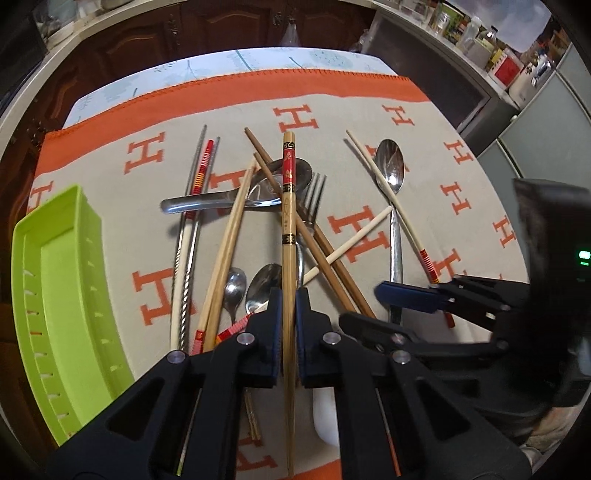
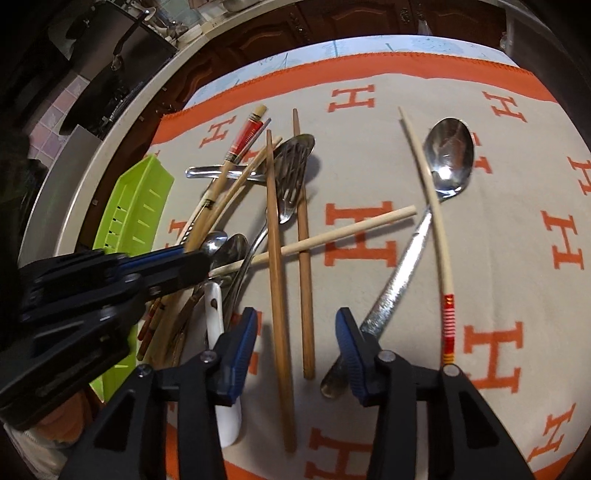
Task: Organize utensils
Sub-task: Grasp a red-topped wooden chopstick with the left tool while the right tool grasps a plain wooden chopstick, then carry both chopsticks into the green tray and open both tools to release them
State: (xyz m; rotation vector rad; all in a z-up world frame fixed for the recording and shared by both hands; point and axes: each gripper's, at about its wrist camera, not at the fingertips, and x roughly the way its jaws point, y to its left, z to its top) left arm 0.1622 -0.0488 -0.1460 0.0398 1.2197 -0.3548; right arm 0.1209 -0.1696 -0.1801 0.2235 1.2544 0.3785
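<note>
This is a home kitchen or the dining corner of one. Dark carved wooden cabinet doors (image 1: pixel 207 33) with ornate metal handles run behind the far edge of the table (image 1: pixel 229 59), under a pale countertop. To the right a counter shelf (image 1: pixel 491 55) is crowded with jars, bottles and packets of foodstuff, with grey-green cabinet fronts (image 1: pixel 546 122) below it. In the right wrist view a dark pan or ladle (image 2: pixel 122 48) hangs by a tiled wall (image 2: pixel 55 122) at the left. The table carries a beige cloth with orange border and H pattern (image 2: pixel 362 236), strewn with chopsticks (image 2: pixel 277 280), spoons (image 2: pixel 448 158) and a fork (image 1: pixel 314 195), with a lime-green plastic drainer tray (image 1: pixel 59 295) at its left edge.
</note>
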